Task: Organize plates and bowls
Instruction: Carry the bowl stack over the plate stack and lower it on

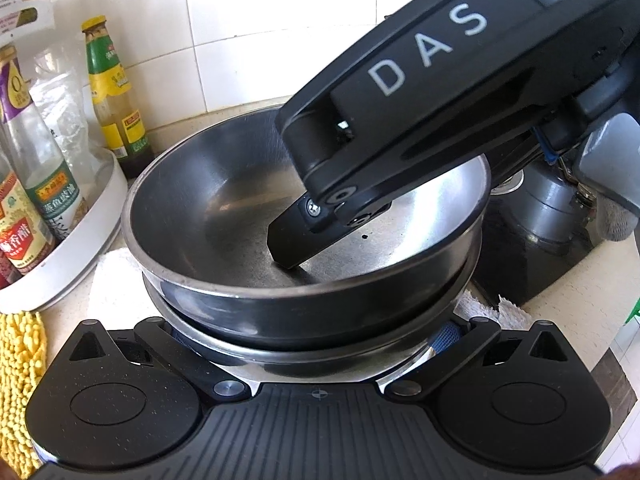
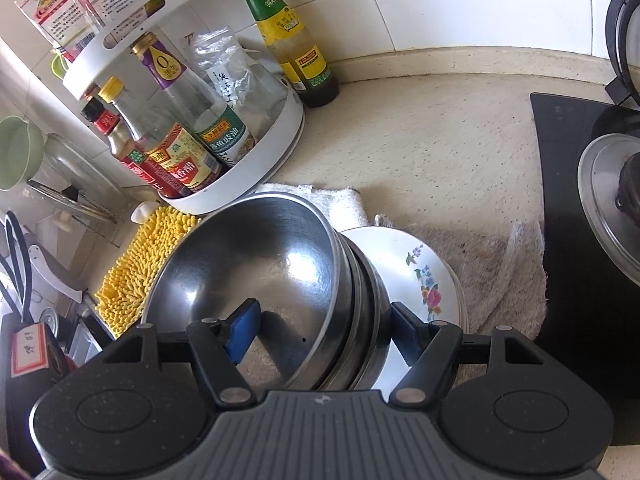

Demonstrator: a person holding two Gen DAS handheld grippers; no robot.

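Note:
Several nested steel bowls point(image 1: 208, 200) point(image 2: 280, 248) stand on a white flowered plate point(image 2: 404, 248) and lean to the left in the right wrist view. My right gripper point(image 2: 322, 312) straddles the stack's right wall. Its blue-padded left finger point(image 2: 244, 332) point(image 1: 296, 240) is inside the top bowl with a gap to the wall, and the other finger point(image 2: 404, 320) is outside, close to the outermost bowl. My left gripper point(image 1: 312, 332) sits low at the near side of the stack with its arms spread wide. Only one blue pad point(image 1: 446, 338) shows; the bowls hide its fingertips.
A white round rack point(image 2: 256, 168) point(image 1: 80, 240) of sauce bottles stands at the left, with a green-labelled bottle point(image 2: 288, 40) point(image 1: 114, 92) behind it. A yellow chenille mat point(image 2: 140, 272) and a white towel point(image 2: 500, 280) lie on the counter. The black stove point(image 2: 568, 280) with a steel lid point(image 2: 600, 200) is at the right.

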